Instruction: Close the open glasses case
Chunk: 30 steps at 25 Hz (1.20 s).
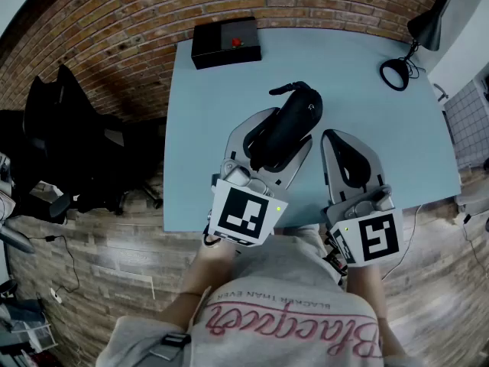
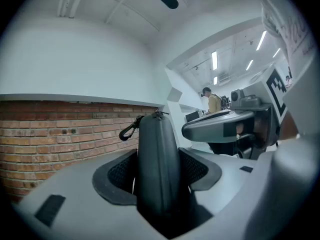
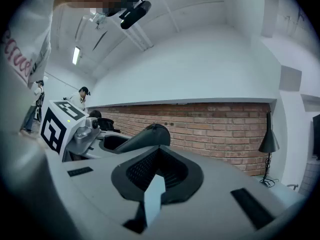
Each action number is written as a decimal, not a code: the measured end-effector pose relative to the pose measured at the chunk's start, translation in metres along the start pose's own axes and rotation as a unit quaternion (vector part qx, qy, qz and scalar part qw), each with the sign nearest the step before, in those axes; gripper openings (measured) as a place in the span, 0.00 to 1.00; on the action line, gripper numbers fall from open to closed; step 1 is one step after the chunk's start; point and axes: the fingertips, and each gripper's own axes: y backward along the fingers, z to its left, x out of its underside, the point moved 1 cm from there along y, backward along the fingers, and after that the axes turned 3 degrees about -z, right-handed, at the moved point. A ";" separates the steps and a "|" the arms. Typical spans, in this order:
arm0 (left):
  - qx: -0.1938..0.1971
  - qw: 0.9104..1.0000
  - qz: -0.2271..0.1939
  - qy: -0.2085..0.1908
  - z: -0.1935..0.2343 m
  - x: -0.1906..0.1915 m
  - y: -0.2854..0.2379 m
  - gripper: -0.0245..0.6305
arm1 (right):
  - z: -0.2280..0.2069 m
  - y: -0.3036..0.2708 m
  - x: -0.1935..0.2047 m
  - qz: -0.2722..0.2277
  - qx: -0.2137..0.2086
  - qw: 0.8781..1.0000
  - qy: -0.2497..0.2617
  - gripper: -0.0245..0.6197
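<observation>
Clamping a black oblong zip-up glasses case [image 1: 294, 113], the left gripper [image 1: 286, 132] has both jaws pressed against the case's flat sides. The left gripper view shows the case standing on edge between the ribbed black pads [image 2: 120, 171], seam facing the camera. The two halves look together, but I cannot tell if it is fully zipped. A black clip [image 2: 129, 129] hangs off the far end. I cannot tell whether the case touches the tabletop.

The right gripper [image 1: 335, 140] sits just beside it on the right. Its jaws are drawn together with only a thin light sliver between them, and they grip nothing.

Both grippers sit at the near edge of the light blue rectangular table [image 1: 367, 105], pointing toward its middle. The case reaches roughly mid-table.

Bare tabletop lies past the case and on both sides. A black box with a red button [image 1: 225, 43] sits at the far left corner, well apart. A black desk lamp [image 1: 424, 29] stands at the far right edge, with its ring base [image 1: 395, 73] also well apart.

A red brick wall [image 1: 114, 44] runs behind the far edge. A wood plank floor [image 1: 99, 235] lies off the left edge, with a dark chair [image 1: 69, 128] standing near that side.
</observation>
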 end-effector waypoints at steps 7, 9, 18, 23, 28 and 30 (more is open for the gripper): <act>-0.005 1.000 0.005 -0.013 0.003 0.003 0.006 0.44 | 0.007 -0.001 -0.003 -0.001 -0.007 1.000 0.001 0.07; -0.007 1.000 0.006 -0.014 0.005 0.005 0.008 0.44 | 0.008 -0.002 -0.004 -0.004 -0.008 1.000 -0.002 0.07; -0.009 0.999 0.017 -0.025 0.007 0.015 0.011 0.44 | 0.005 -0.006 -0.018 -0.062 -0.032 0.985 -0.157 0.07; -0.024 0.999 0.022 -0.039 0.011 0.016 0.011 0.44 | 0.016 -0.018 -0.019 -0.052 -0.063 0.972 -0.219 0.10; -0.033 0.997 0.033 -0.056 0.013 0.021 0.013 0.44 | 0.017 -0.026 -0.017 -0.045 -0.061 0.959 -0.273 0.15; -0.033 0.997 0.037 -0.065 0.012 0.022 0.012 0.44 | 0.015 -0.026 -0.018 -0.050 -0.045 0.965 -0.254 0.14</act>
